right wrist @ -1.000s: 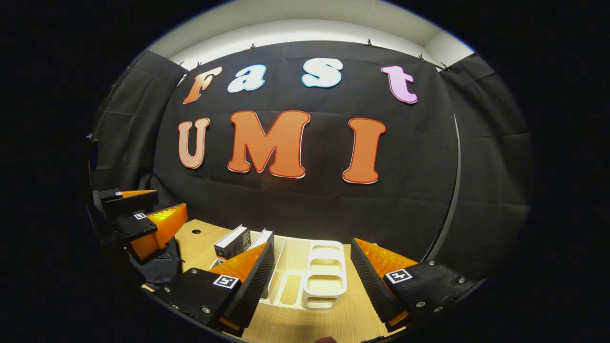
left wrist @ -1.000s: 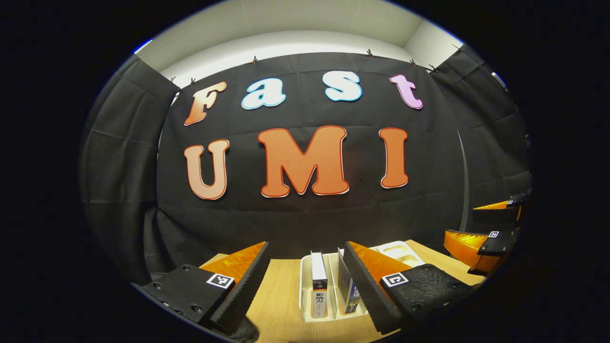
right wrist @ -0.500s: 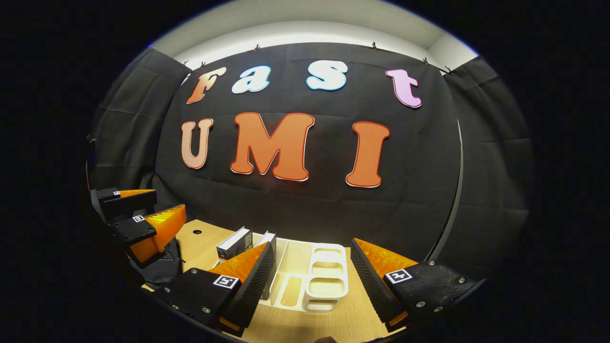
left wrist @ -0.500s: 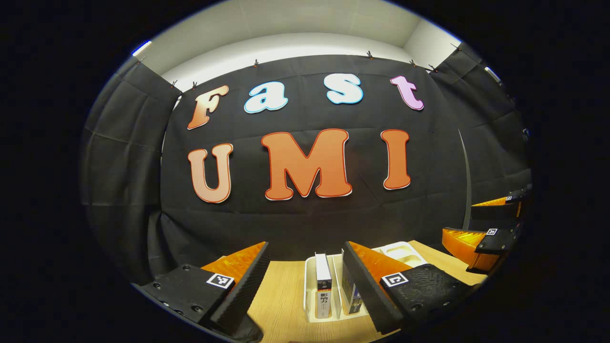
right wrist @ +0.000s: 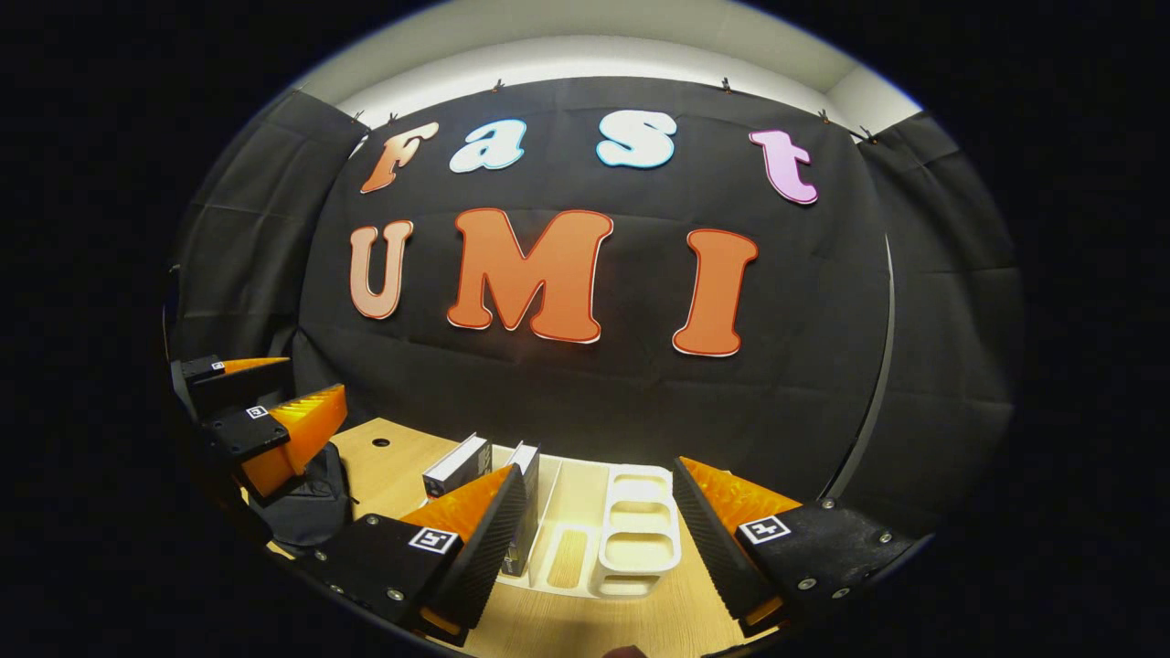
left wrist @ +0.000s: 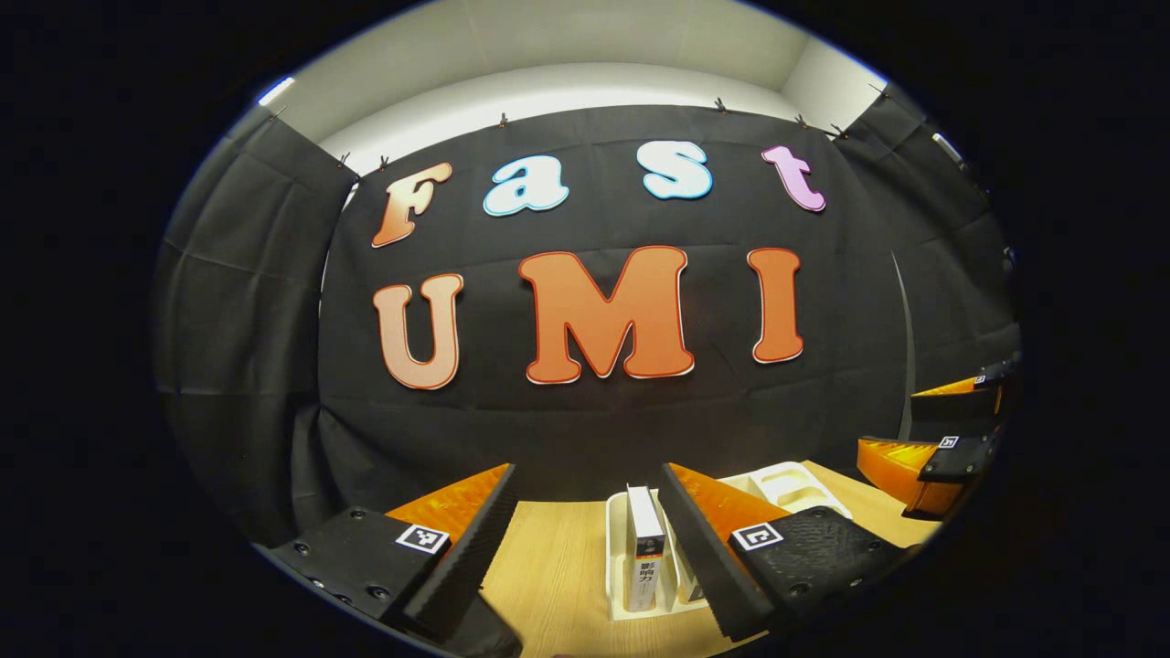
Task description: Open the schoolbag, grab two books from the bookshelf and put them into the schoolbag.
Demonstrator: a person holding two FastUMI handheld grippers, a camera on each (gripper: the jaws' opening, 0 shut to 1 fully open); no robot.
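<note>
Wooden desk point(left wrist: 548, 585) ahead of us carries the white bookshelf point(right wrist: 631, 539) with two upright books point(left wrist: 644, 557) at twelve o'clock; the soft dark schoolbag point(right wrist: 306, 512) slumps at nine. Both left tongs point(left wrist: 585, 539) and right tongs point(right wrist: 599, 539) gape wide, empty. We judge the books stiff, slick-covered; pinch near the spine.

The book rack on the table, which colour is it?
White; the book rack shows best in the right gripper view.

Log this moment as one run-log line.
left gripper: open, empty | right gripper: open, empty | books: two in rack | bag: on table, untouched
</note>
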